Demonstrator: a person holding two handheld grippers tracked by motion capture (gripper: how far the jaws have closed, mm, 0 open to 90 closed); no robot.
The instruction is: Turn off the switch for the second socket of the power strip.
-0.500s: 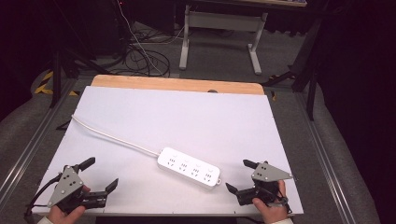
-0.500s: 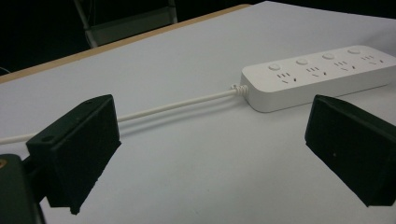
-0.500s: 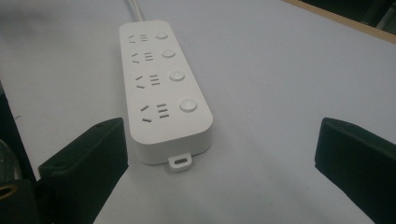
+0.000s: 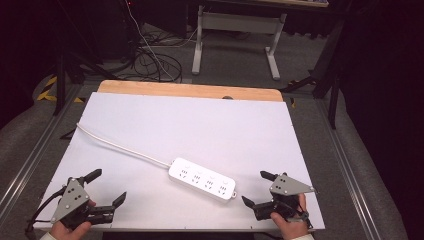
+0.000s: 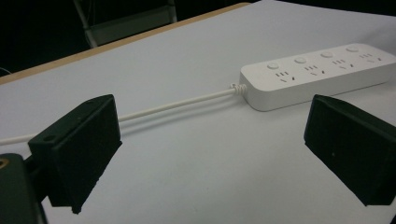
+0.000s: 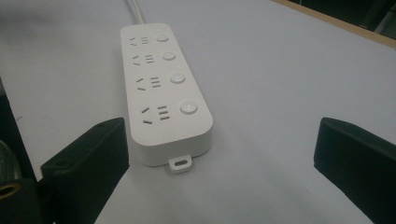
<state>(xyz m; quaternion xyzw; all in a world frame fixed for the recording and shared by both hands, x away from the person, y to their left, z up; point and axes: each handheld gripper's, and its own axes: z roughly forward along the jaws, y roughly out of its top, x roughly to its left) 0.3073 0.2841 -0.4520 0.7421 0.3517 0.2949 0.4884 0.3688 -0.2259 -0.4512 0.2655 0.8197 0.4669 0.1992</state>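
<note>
High view: left gripper [image 4: 106, 189] at 7 o'clock and right gripper [image 4: 257, 191] at 5 o'clock, fingers spread, gripping nothing. Between them on the white bench [image 4: 210, 125] lies the power strip [image 4: 202, 179], long axis running 10-to-4 o'clock, cable [image 4: 115, 145] trailing toward 10.

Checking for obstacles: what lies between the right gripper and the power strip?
Nothing: bare white table separates the right gripper from the power strip, per the right gripper view.

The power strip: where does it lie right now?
In the high view the power strip lies on the white table, near its front edge, nearer the right gripper.
</note>
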